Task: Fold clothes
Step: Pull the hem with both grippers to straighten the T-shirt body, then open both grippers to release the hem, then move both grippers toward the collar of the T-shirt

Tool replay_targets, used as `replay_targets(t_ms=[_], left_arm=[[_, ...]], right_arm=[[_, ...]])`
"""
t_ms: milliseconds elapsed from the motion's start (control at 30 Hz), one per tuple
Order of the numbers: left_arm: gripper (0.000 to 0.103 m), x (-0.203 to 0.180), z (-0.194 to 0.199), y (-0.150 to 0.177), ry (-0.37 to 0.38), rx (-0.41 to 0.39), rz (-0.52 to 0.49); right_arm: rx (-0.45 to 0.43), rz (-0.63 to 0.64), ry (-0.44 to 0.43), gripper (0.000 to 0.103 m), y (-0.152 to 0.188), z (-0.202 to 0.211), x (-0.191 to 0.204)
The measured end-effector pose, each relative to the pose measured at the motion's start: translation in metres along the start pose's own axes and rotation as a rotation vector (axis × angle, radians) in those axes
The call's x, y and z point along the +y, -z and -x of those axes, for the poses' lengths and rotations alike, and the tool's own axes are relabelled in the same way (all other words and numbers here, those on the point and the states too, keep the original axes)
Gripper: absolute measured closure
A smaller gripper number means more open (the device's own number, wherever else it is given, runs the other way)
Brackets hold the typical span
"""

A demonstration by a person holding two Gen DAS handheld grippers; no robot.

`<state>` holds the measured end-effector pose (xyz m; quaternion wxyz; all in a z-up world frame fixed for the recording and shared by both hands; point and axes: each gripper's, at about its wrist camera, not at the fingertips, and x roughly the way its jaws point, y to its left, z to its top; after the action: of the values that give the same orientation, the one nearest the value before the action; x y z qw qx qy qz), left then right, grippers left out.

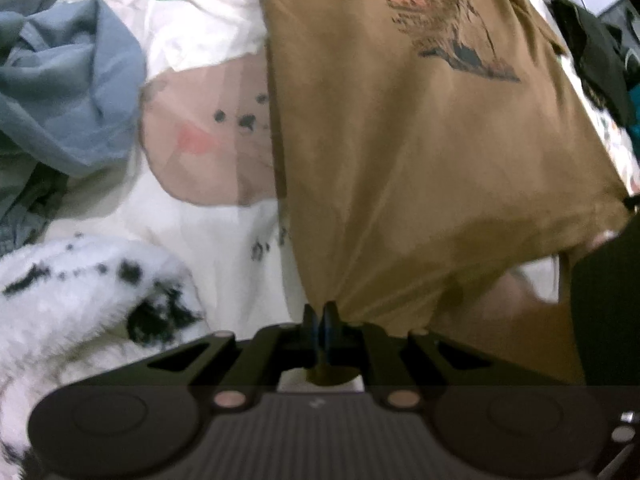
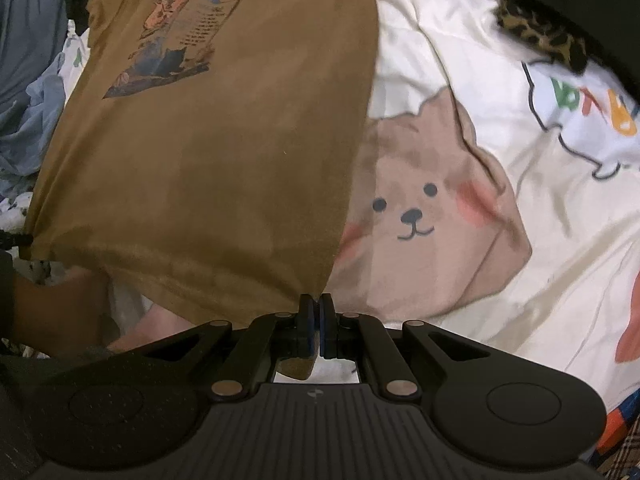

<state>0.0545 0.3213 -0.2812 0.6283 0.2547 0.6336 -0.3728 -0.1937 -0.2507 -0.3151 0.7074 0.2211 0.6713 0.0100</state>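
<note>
Across the bed sheet with its cartoon bear print, we see one brown T-shirt lying flat, graphic side up, its long axis running away from us, hem nearest and print at the far end. Our left tongs are clamped on the hem's left corner; our right tongs are pinched on its right corner. One blue-grey garment is bunched beyond the shirt's left edge, one spotted fluffy white item beside it. One leopard-print piece lies toward the far right; bare sheet lies open right of the shirt.
</note>
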Motion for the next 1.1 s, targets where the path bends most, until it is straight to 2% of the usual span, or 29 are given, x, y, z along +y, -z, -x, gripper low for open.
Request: replay_targets(t_ms=[133, 233, 267, 300, 367, 433, 467, 567, 667, 1100], left_arm=[[0.098, 0.002, -0.002, 0.007, 0.049, 0.032, 0.023], [0.092, 0.008, 0.007, 0.0, 0.001, 0.022, 0.039], [0.09, 0.01, 0.011, -0.003, -0.016, 0.017, 0.042], [0.087, 0.014, 0.016, -0.008, -0.022, 0.003, 0.047], [0.077, 0.021, 0.026, -0.017, -0.035, -0.027, 0.058], [0.063, 0.029, 0.034, -0.028, -0.05, -0.056, 0.067], [0.061, 0.033, 0.037, -0.034, -0.06, -0.07, 0.071], [0.06, 0.04, 0.047, -0.059, -0.079, -0.115, 0.079], [0.053, 0.044, 0.051, -0.087, -0.103, -0.161, 0.073], [0.053, 0.057, 0.029, -0.221, -0.15, -0.291, -0.001]], right_arm=[[0.006, -0.023, 0.004, 0.103, 0.006, -0.004, -0.004], [-0.01, -0.08, -0.024, 0.1, 0.006, -0.001, -0.009], [-0.019, -0.086, -0.037, 0.096, 0.006, 0.002, -0.01], [-0.032, -0.084, -0.037, 0.092, 0.005, 0.006, -0.01], [-0.065, -0.085, -0.026, 0.076, 0.0, 0.013, -0.011], [-0.104, -0.09, -0.022, 0.074, -0.006, 0.02, -0.013], [-0.125, -0.094, -0.021, 0.074, -0.009, 0.023, -0.013], [-0.19, -0.11, -0.017, 0.074, -0.021, 0.032, -0.016], [-0.243, -0.114, -0.014, 0.072, -0.037, 0.037, -0.019], [-0.426, -0.095, 0.034, 0.072, -0.124, 0.043, -0.026]])
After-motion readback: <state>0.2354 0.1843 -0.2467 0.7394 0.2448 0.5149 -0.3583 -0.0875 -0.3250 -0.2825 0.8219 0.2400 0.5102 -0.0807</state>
